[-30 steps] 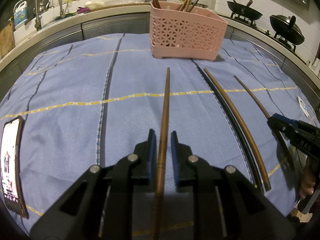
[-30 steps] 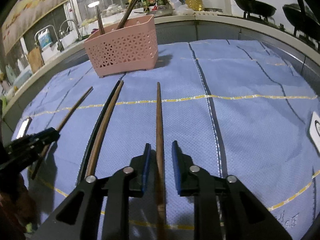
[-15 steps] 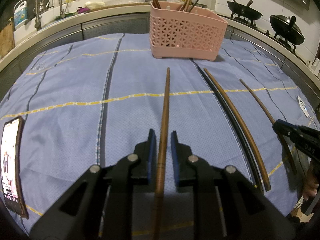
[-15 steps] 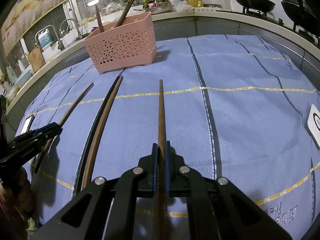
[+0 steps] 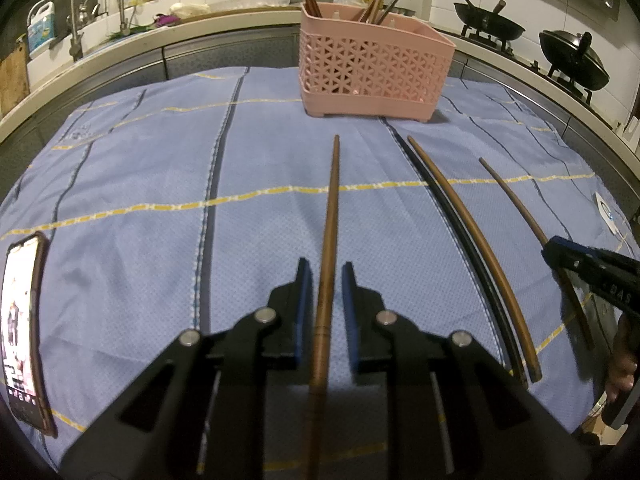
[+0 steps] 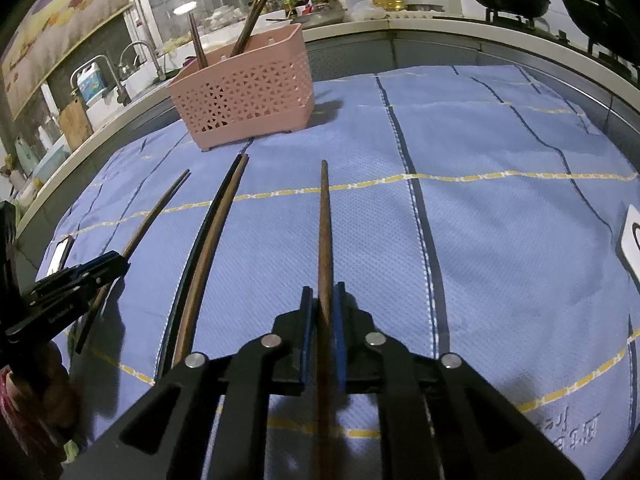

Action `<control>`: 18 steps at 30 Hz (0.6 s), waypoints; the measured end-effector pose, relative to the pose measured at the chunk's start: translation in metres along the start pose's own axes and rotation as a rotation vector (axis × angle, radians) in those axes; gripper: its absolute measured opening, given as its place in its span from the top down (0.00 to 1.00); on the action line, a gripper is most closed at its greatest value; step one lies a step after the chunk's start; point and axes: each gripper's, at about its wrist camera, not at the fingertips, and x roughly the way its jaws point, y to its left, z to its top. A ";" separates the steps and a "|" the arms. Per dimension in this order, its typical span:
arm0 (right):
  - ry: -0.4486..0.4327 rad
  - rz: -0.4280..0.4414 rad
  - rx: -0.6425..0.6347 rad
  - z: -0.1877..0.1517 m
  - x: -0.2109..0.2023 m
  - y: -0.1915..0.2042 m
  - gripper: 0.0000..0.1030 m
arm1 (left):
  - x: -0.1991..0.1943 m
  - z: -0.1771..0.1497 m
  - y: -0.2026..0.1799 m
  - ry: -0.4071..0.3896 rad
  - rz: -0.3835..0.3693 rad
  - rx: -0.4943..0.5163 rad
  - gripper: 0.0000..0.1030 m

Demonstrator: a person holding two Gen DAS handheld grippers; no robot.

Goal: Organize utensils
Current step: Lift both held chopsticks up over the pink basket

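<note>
Left gripper [image 5: 323, 280]: jaws apart, straddling brown chopstick [image 5: 332, 208] near bench [image 5: 120, 80] front edge, aligned for lengthwise pickup.
Right gripper [image 6: 323, 300]: jaws just opening around second chopstick [image 6: 325, 220], seemingly not pinching.
Pink basket [image 5: 372, 76]: far edge, likely destination.

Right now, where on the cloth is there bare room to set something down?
Widest bare cloth: between the phone and the leftmost chopstick, up to the pink basket. Another free stretch lies right of the rightmost chopstick, toward the white card. Crowded: the chopstick rows between, around the pair.
</note>
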 end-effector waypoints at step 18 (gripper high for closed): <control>0.099 -0.017 -0.138 0.060 0.043 0.006 0.52 | 0.017 0.030 0.000 0.084 -0.017 0.020 0.64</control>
